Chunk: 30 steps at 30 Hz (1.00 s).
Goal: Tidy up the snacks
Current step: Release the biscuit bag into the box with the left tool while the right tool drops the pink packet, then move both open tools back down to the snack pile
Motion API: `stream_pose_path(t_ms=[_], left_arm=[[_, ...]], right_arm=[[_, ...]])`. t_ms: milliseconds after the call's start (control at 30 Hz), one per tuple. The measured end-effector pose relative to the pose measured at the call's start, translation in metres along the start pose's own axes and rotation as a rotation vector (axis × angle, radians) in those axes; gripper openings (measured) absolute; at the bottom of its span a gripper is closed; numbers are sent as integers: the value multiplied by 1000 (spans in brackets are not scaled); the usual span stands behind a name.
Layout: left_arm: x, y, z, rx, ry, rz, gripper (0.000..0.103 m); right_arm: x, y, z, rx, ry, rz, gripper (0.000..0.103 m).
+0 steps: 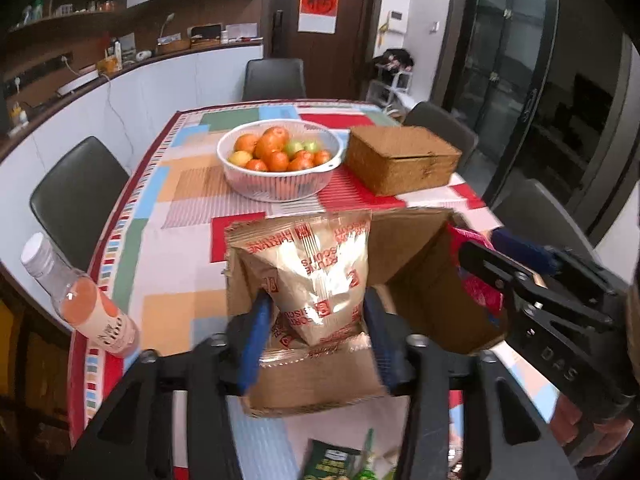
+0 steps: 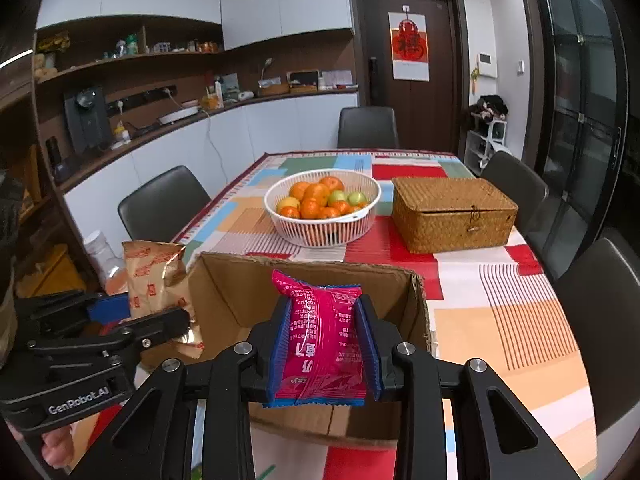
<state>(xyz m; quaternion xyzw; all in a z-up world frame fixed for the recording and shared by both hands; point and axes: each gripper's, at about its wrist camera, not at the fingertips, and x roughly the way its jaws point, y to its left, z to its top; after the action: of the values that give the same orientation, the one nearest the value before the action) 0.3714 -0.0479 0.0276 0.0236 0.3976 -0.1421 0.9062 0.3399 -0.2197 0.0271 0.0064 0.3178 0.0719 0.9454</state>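
A gold biscuit bag [image 1: 316, 264] stands between the blue pads of my left gripper [image 1: 316, 320], which is shut on its lower part, over the left end of an open cardboard box [image 1: 408, 240]. My right gripper [image 2: 324, 344] is shut on a pink snack packet [image 2: 320, 332] and holds it above the near side of the same box [image 2: 240, 292]. From the right wrist view the gold bag [image 2: 152, 272] shows at the box's left wall. From the left wrist view the pink packet [image 1: 480, 292] shows at the box's right wall. The box floor is mostly hidden.
A white basket of oranges and green fruit [image 1: 280, 188] and a lidded wicker box [image 1: 400, 156] sit beyond the cardboard box on the patterned tablecloth. A bottle of orange drink [image 1: 88, 304] stands at the table's left edge. A green packet [image 1: 332, 460] lies near me. Dark chairs ring the table.
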Motion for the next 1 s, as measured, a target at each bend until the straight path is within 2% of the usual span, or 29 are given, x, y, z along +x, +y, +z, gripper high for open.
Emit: stream_pose_path(t_ms=[33, 67, 100, 300, 467, 600, 733, 1000], left_arm=[[-1, 0, -1, -2, -1, 11, 60], [-3, 0, -4, -4, -9, 14, 61], [-7, 1, -8, 1, -19, 13, 61], [-42, -3, -33, 53, -89, 63, 63], [-77, -5, -58, 60, -145, 91, 66], [-102, -2, -80, 37, -162, 71, 66], [-124, -2, -102, 33, -177, 83, 67], [-149, 3, -149, 15, -161, 94, 69]], right_arm=[[1, 0, 0, 0, 5, -10, 43], [1, -1, -2, 6, 4, -26, 50], [-1, -1, -3, 10, -2, -35, 51], [-25, 2, -18, 6, -38, -6, 51], [-58, 17, -37, -23, -87, 33, 51], [-85, 34, -53, -52, -123, 67, 51], [-103, 49, -68, -74, -139, 97, 51], [-123, 73, -104, -97, -101, 161, 51]])
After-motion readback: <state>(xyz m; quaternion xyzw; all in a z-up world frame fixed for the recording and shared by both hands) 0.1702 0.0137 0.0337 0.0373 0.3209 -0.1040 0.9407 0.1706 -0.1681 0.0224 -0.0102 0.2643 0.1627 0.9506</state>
